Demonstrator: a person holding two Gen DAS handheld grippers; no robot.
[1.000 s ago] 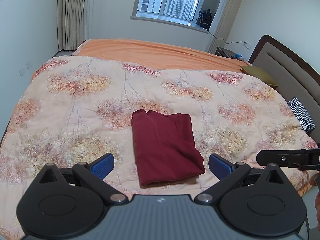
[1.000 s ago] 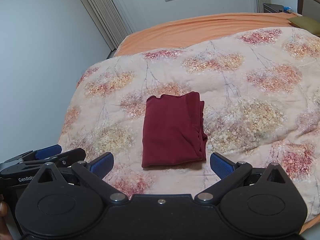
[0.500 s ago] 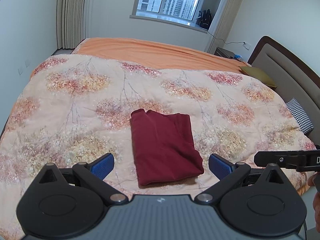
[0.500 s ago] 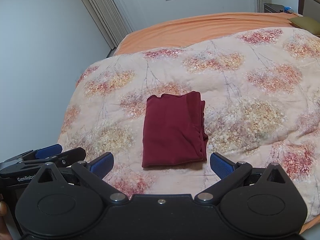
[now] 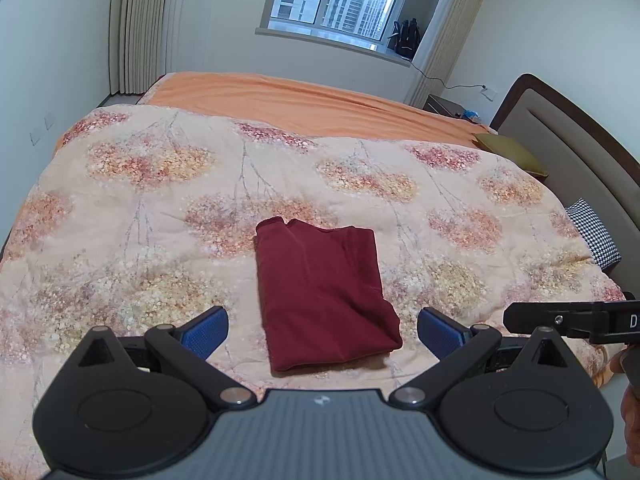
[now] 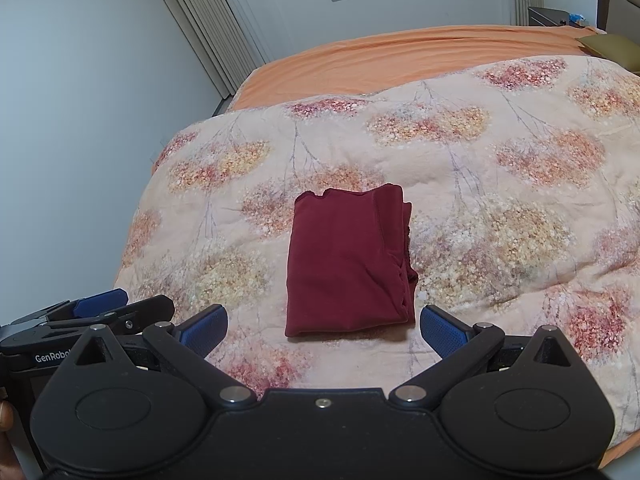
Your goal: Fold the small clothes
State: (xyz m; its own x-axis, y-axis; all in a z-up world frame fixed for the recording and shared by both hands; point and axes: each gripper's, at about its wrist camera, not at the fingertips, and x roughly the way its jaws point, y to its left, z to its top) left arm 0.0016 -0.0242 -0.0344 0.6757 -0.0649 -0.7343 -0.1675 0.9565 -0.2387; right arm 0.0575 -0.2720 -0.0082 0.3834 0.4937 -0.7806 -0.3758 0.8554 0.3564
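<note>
Lying folded on floral quilt [image 5: 160,200]: maroon garment [image 5: 320,292], unobstructed.

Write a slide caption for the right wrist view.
Open right claw hovers before a folded dark red garment on a floral quilt.

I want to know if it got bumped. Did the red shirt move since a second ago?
No. The red shirt lies on the same flower patches of the quilt as before, folded the same way.
</note>
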